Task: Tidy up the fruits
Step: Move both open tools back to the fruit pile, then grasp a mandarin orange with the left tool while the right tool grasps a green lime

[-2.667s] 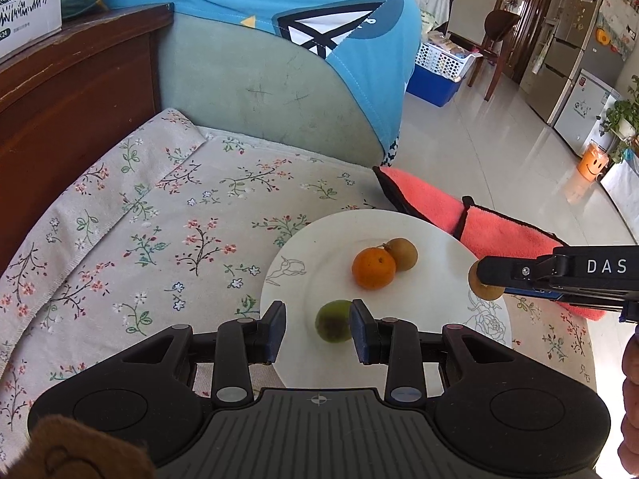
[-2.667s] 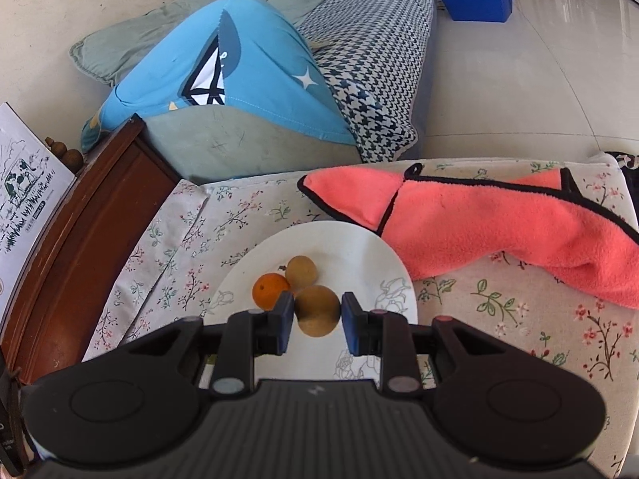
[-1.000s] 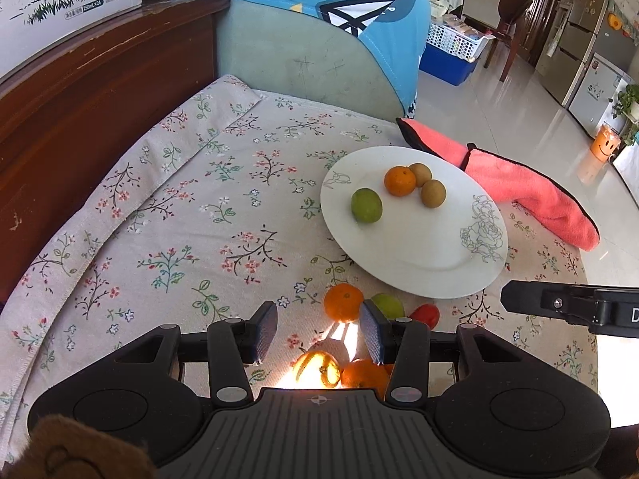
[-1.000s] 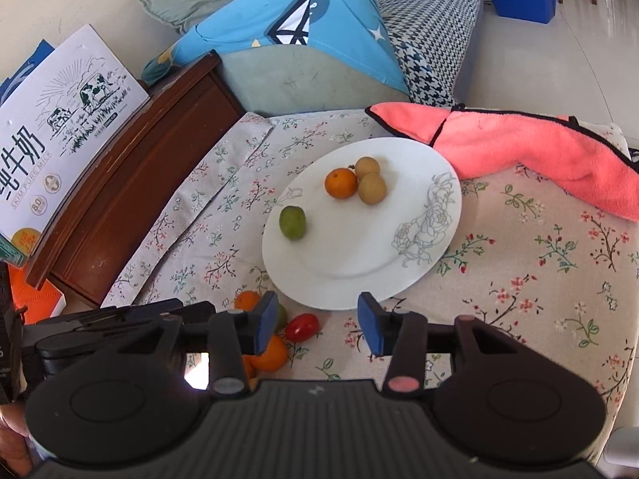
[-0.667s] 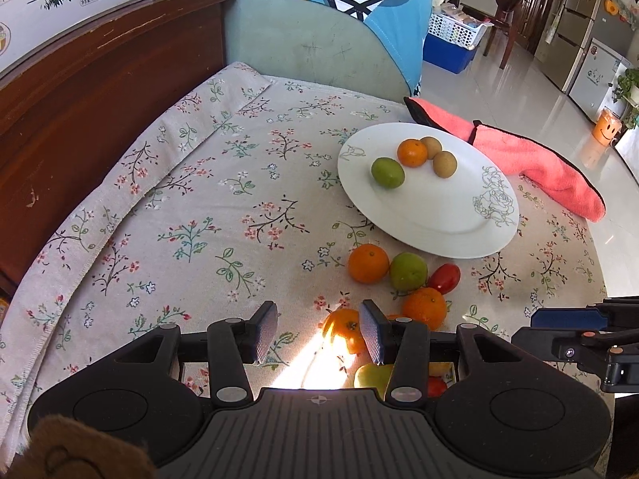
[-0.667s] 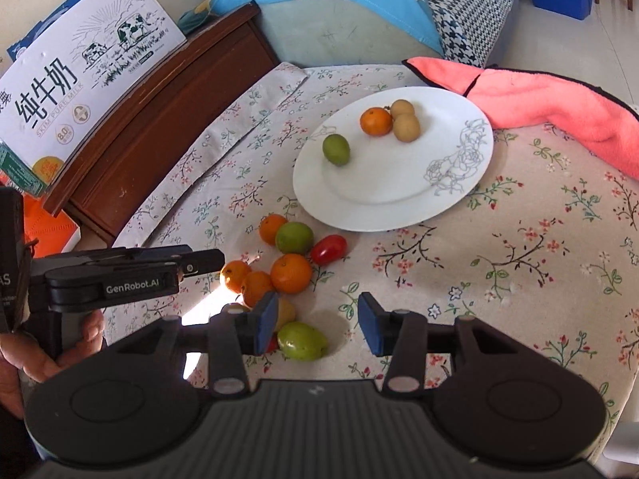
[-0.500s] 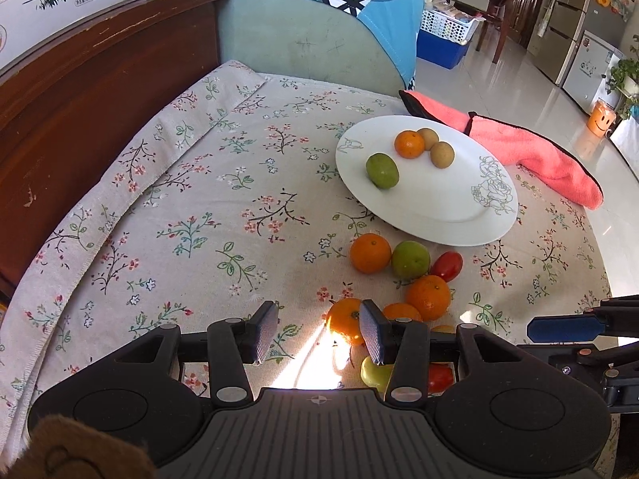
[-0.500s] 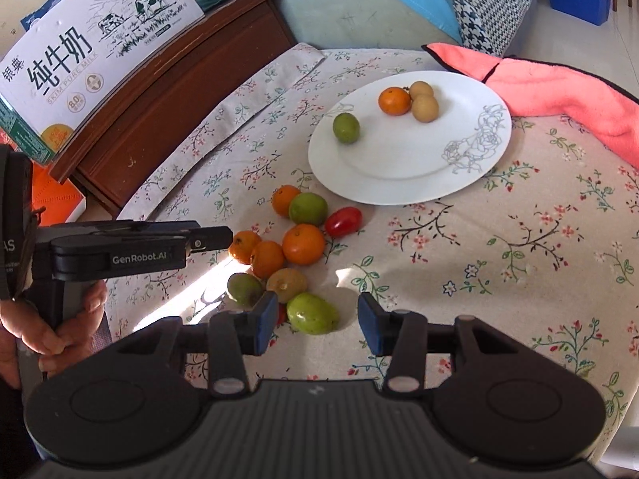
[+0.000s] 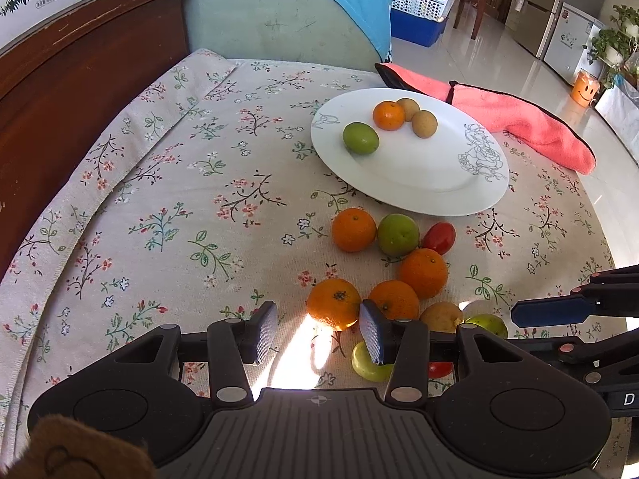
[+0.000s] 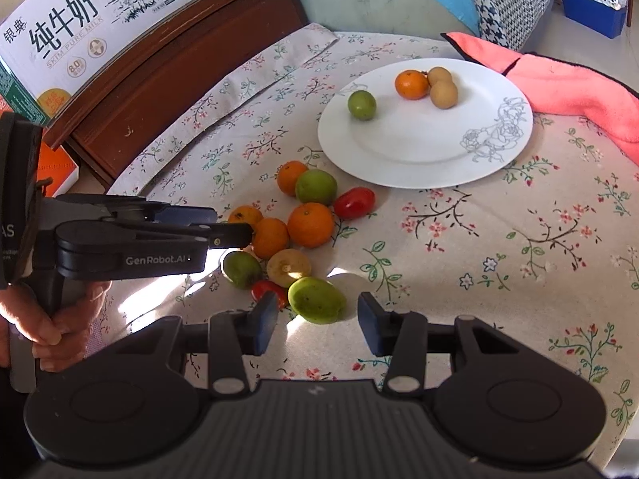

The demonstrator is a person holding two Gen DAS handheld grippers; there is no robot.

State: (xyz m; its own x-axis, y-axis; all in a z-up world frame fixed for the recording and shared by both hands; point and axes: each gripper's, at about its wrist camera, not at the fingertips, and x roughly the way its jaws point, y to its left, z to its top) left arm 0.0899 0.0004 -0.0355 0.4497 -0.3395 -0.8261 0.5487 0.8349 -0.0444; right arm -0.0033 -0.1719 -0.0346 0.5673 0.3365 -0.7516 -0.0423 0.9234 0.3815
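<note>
Both grippers are back from the plate [image 9: 407,187] with nothing in them, and that is the change: moments ago each carried a fruit out there, and now a lime [image 9: 360,138], an orange [image 9: 388,115] and two brown fruits [image 9: 424,123] sit together on its far side. So four are delivered, and by my count the bigger share is still waiting on the flowered tabletop [image 9: 167,199]. The loose pile [image 10: 295,235] lies just in front of the plate: oranges, green ones, small red tomatoes and a yellowish fruit, all touching or nearly so. The left gripper [image 9: 317,331] hangs low over the near edge of the pile, fingers parted and empty, with the nearest orange [image 9: 334,303] lined up just ahead of the gap. The right gripper [image 10: 317,321] has swung round and come down too, fingers apart and holding nothing, a large green fruit [image 10: 316,299] sitting right at their mouth. It looks like the next pair of pickups. The fruits are packed tight, so a careless close could nudge neighbours rolling across the cloth.
</note>
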